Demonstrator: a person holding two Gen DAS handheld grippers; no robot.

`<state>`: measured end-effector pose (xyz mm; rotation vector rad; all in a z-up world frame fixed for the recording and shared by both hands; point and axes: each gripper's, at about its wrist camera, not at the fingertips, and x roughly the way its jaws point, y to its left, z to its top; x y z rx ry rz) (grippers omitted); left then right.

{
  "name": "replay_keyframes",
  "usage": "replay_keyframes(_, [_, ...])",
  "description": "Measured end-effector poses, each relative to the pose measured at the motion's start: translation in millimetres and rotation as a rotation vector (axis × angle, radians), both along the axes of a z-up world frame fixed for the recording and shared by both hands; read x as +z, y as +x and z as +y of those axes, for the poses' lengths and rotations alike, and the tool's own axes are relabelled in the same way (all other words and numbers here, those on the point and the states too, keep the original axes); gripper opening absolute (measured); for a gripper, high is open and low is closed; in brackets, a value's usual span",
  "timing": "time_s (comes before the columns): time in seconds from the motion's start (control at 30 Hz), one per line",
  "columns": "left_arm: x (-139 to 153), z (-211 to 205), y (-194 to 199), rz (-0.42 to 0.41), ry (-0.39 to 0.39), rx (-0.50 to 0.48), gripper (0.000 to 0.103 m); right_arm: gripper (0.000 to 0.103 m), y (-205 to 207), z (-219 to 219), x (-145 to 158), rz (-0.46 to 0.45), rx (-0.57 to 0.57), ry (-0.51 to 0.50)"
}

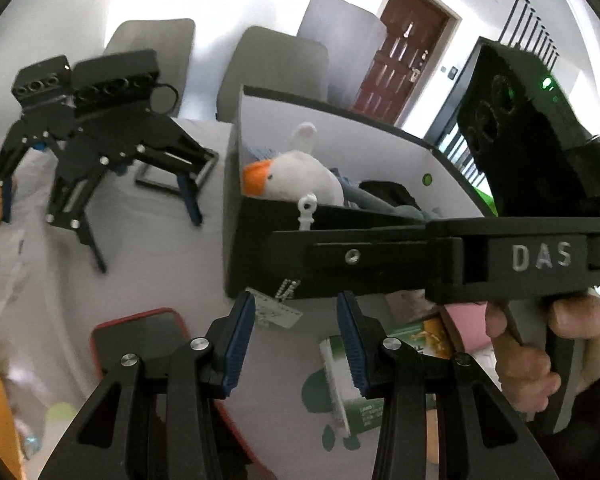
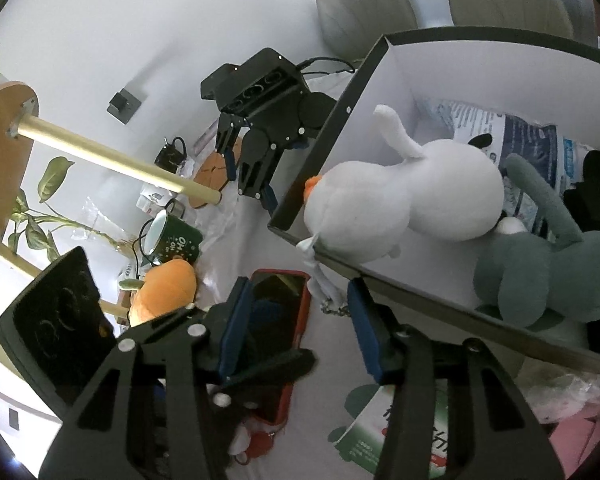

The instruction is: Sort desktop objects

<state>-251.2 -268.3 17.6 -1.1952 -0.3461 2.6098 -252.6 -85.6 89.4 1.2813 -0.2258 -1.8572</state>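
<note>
A: We're looking past the left gripper, jaws part open on nothing. Red-cased phone is lying just left of it on the table.

B: Right gripper is gaping too, empty. Phone is running lengthwise between its pads, so we're judging the right nearer. Storage box with the goose plush is sitting just beyond.

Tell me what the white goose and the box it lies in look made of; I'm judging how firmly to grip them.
White goose: soft plush, apparently; matte fuzzy surface, rounded stuffed shape, orange fabric beak.
Box: probably stiff cardboard; thin flat walls, smooth white inside, dark outside with sharp straight edges.
</note>
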Motion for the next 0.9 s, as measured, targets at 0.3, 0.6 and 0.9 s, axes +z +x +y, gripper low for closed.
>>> replay_keyframes(0.3, [-19, 1, -15, -0.039, 0.008, 0.016, 0.042, 0.036, -2, -1, -8, -0.021, 0.002, -0.003])
replay_keyframes(0.6, [-13, -4, -14, 0.007, 0.075, 0.013, 0.013, 0.021, -2, 3, -4, -0.025, -0.002, -0.035])
replay_keyframes(0.9, [6, -5, -10, 0.06, 0.113, 0.018, 0.013, 0.019, -6, 10, 8, -0.036, -0.007, -0.105])
